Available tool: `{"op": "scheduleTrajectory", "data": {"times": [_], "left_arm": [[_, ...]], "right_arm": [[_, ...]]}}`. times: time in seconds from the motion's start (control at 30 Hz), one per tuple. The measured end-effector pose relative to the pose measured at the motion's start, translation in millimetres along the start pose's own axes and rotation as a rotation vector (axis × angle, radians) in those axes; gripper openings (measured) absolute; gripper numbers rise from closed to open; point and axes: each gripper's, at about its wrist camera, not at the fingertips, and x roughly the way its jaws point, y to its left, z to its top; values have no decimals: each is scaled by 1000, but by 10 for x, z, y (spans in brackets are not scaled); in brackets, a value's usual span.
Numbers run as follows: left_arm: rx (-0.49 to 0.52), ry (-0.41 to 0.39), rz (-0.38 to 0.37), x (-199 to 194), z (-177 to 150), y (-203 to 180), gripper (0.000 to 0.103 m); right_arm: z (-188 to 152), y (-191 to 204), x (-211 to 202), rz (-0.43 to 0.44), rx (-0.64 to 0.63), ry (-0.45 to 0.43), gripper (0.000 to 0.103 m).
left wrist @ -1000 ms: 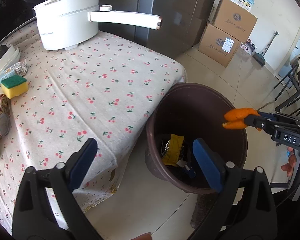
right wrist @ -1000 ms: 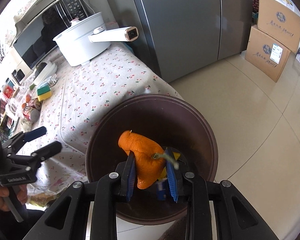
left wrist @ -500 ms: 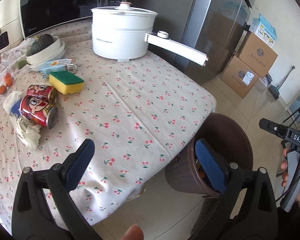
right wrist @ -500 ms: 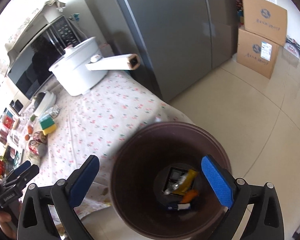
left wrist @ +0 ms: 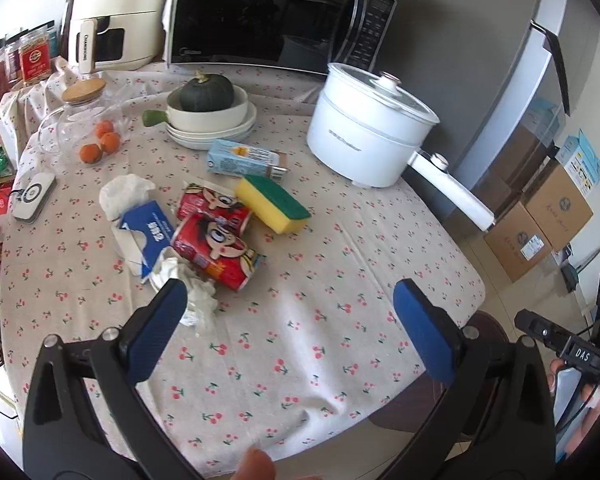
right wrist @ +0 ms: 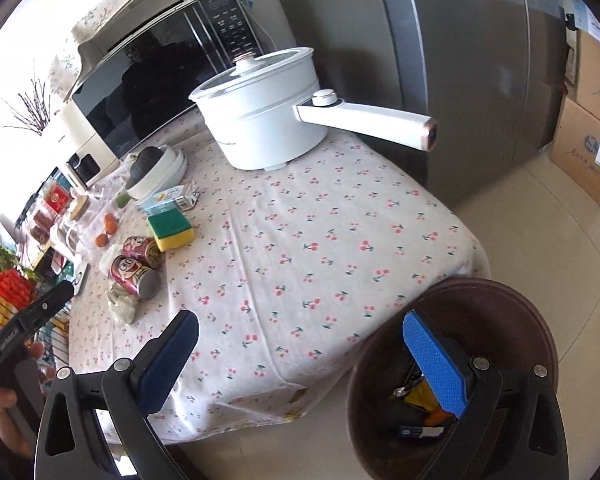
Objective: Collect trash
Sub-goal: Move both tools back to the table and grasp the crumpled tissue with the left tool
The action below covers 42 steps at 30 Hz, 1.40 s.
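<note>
My left gripper [left wrist: 296,332] hangs open over the near part of the cherry-print tablecloth [left wrist: 320,264], nothing between its blue pads. Ahead of it lie crumpled tissue [left wrist: 188,284], two red cans [left wrist: 216,252], a blue-and-white tissue pack [left wrist: 148,232], a yellow-green sponge [left wrist: 272,204] and a light blue carton [left wrist: 240,160]. My right gripper [right wrist: 300,356] is open and empty, between the table's edge and the brown trash bin [right wrist: 500,300]. Inside the bin sit wrappers and an orange peel [right wrist: 436,414]. The red cans [right wrist: 136,268] and sponge [right wrist: 170,228] also show at left in the right wrist view.
A white electric pot [left wrist: 364,136] with a long handle [right wrist: 372,120] stands at the back right. Stacked bowls with a dark squash [left wrist: 208,96], a glass jar with oranges [left wrist: 80,128], a microwave [left wrist: 276,16] and an air fryer [left wrist: 112,20] line the back. Cardboard boxes [left wrist: 540,224] stand on the floor.
My right gripper opened and dropped the orange peel into the bin, then swung toward the table. My left gripper swung from over the bin to over the table's trash.
</note>
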Motion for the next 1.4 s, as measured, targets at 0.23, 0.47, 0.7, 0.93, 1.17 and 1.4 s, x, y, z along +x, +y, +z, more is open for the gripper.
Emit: {"op": "scheduleTrajectory", "data": {"times": [0.23,0.47,0.7,0.93,1.17,1.4], "left_arm": [[-127,65,92,139,216,586,102],[-176,241,143,568,71,876,102],[-173,315,180,849,-80,891,97],[-227,316,105,977,-156,974,60],[-204,292,87,994,-156,863,41],[-183,279,115,799,-174,883,34]], "right_arm": [[133,518,311,29,-48,36,103],[155,756,620,48,-49,91,103],[143,779,767,42,-36,117,103],[108,767,815,42,-25,133,103],[50,805,892,45,-23,157,103],[12,1111,975,45,-112,155,103]]}}
